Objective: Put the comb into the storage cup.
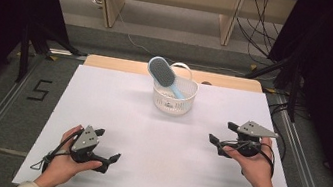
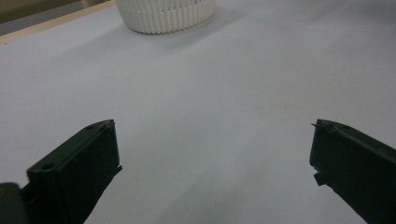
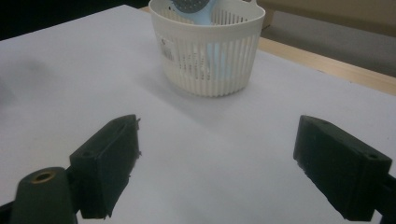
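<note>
Two claws we held wide and empty, left gripper (image 1: pixel 110 146), right gripper (image 1: pixel 222 139), basket (image 1: pixel 173 99) with hairbrush (image 1: pixel 163 73) ahead of both.

The white worktop (image 1: pixel 147 136) is lit evenly and softly from above, while the surroundings are left dark. Only faint shadows are cast beneath the basket (image 1: pixel 174 96). No glare is seen. In both gripper views the near black jaws are blurred, and the picture is rendered slightly grainy.
</note>
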`<state>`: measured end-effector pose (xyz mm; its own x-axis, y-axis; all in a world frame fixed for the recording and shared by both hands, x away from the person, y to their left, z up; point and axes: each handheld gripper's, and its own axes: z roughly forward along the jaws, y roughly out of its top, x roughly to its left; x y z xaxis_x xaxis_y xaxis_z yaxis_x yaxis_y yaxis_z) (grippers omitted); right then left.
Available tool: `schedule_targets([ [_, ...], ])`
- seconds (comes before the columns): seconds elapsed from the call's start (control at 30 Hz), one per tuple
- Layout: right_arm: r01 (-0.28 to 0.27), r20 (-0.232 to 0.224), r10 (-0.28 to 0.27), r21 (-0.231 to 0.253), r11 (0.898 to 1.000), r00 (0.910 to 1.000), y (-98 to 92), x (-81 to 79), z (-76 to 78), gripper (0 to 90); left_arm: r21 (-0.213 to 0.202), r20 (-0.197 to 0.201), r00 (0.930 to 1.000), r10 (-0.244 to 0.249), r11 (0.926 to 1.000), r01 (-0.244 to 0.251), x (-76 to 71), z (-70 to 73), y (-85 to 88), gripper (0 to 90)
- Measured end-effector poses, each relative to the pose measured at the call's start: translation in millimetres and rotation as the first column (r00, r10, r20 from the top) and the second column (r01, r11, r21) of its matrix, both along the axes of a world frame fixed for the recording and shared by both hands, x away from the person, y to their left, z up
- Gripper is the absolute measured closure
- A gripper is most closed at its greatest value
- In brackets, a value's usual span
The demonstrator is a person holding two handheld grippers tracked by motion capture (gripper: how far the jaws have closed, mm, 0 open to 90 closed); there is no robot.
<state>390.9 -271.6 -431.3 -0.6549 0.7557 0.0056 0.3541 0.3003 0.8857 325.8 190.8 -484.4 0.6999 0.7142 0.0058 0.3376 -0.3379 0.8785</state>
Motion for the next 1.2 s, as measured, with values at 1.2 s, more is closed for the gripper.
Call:
schedule_targets([
  [1.2, 0.011, -0.003, -0.011, 0.019, 1.000, 0.9999, -15.1, -35.6, -19.0, 15.6, 0.001, -0.002, 1.0000, -0.001, 1.0000, 0.001, -0.4, 0.2, 0.0, 0.9],
])
